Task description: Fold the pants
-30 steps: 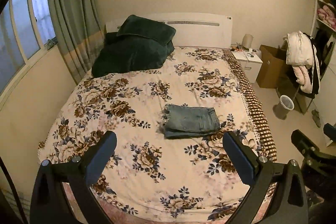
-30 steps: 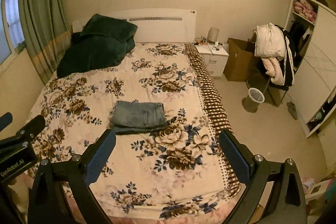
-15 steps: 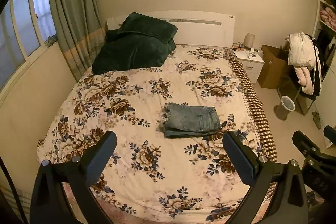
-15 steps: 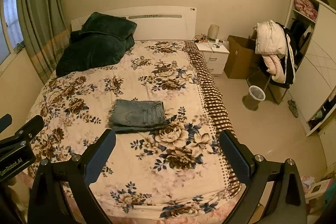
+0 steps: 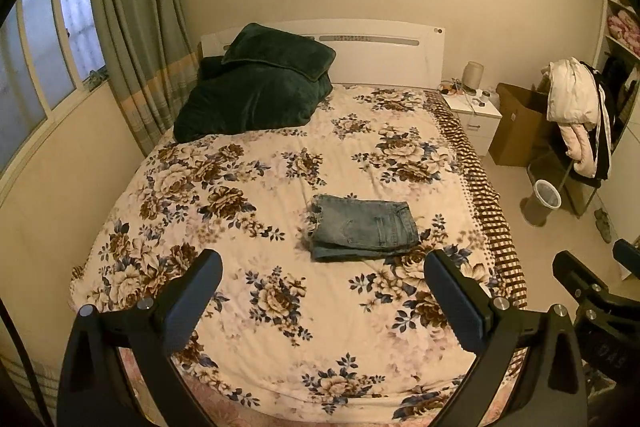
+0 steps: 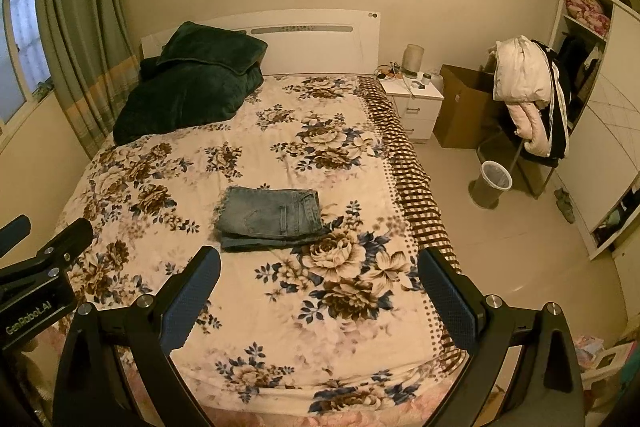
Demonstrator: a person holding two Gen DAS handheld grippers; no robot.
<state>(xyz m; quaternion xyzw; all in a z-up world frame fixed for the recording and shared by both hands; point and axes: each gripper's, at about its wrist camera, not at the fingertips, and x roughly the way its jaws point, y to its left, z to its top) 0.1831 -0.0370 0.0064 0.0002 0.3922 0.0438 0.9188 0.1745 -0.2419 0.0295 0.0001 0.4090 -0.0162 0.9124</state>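
The pants [image 5: 364,229] lie on the flowered bedspread [image 5: 248,187], a little to the right of the middle of the bed and well apart from both tools. They are blue jeans, and they already form a compact rectangle of several layers, with the frayed leg ends at the left and the waistband with a back pocket at the right. The long axis of this packet therefore runs left to right, across the line of sight of both cameras. The left gripper [image 5: 322,301] hangs over the near end of the bed with its two fingers wide apart and nothing between them; the packet lies straight ahead of it and slightly to the right. The right gripper [image 6: 318,299] is also spread wide and empty, and from it the pants [image 6: 270,219] lie ahead and to the left. Neither tool touches the cloth, and it is hard to say which one is nearer. The folding seems finished or nearly finished, so any further move would be a reach forward to the far side. A dark green blanket [image 5: 256,95] is heaped at the far left, near the headboard [image 5: 380,51].
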